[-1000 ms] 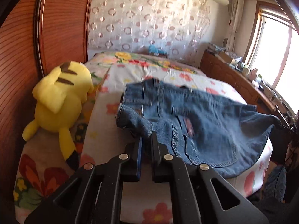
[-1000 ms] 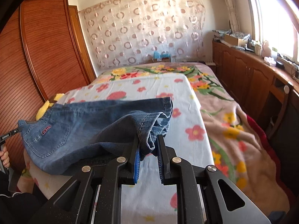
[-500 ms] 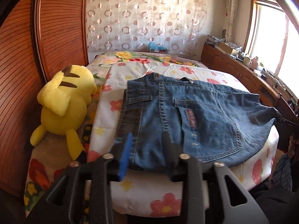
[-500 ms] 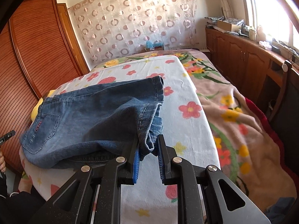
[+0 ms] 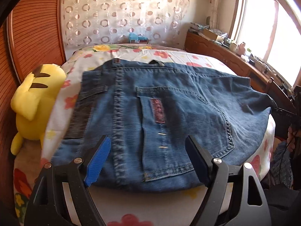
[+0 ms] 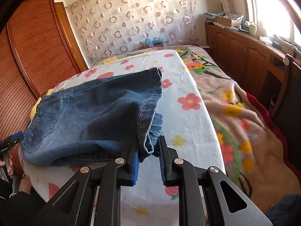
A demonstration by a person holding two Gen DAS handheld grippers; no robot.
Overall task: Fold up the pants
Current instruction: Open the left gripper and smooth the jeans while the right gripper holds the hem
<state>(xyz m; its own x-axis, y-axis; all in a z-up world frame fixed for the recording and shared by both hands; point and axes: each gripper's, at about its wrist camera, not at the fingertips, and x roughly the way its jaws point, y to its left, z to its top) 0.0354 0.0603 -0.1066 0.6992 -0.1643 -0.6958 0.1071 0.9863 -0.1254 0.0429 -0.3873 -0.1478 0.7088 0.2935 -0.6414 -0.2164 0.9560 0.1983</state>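
Jeans (image 5: 160, 116) now released by left gripper (image 5: 148, 160); right gripper (image 6: 148, 150) parting.

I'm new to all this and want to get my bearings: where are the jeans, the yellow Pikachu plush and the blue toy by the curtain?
jeans (image 5: 169, 113): left wrist view, back pocket.
Pikachu plush (image 5: 32, 101): left wrist view, body.
blue toy (image 5: 134, 36): left wrist view, its middle.

Sunlight pours through the big wood-framed window (image 5: 267, 28) over a cluttered brown wooden cabinet run (image 6: 244, 49); a circle-patterned sheer curtain (image 6: 131, 18) covers the far wall, beside a slatted reddish wooden wardrobe (image 6: 37, 43).
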